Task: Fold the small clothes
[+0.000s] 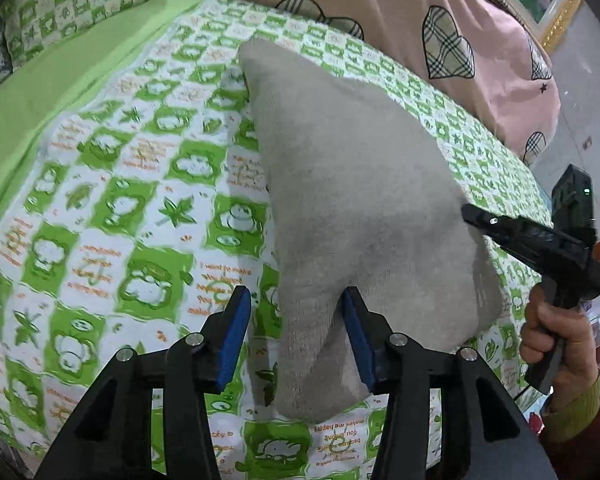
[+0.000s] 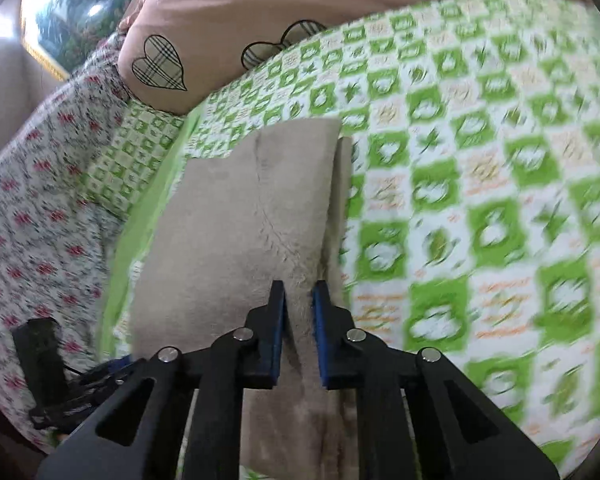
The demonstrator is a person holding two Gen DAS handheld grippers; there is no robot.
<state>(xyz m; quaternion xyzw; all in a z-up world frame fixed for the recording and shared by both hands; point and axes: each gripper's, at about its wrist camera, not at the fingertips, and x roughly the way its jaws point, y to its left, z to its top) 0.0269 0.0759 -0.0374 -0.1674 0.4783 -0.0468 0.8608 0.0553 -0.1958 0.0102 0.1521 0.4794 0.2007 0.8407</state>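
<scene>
A bed spread with a green-and-white checked cartoon-print sheet [image 1: 112, 208] fills both views, with a pink quilt printed with plaid hearts [image 1: 440, 8] bunched along its far side, beyond both tools. On the sheet lies the grey fleecy small garment [image 1: 352, 184], partly raised off the bed; its near end runs down between the fingers of each tool.

The left tool [image 1: 296, 320] stands about half open: the garment's near fold hangs between the blue pads, resting against the right-hand pad, while the left-hand pad is clear of it, so nothing is gripped there. The right tool [image 2: 299, 312] is nearly closed, and a ridge of the grey fabric is pinched between its pads. In the left wrist view this tool is seen at the garment's right edge, held by a hand [image 1: 556, 332].

The step in hand appears to be carrying a held edge over to make a fold. It would be done well if the pinch is kept firm, the cloth is lifted only enough to clear the sheet, and the edge is laid squarely over the far end beyond the tools. A slack corner could drag and skew the fold.
</scene>
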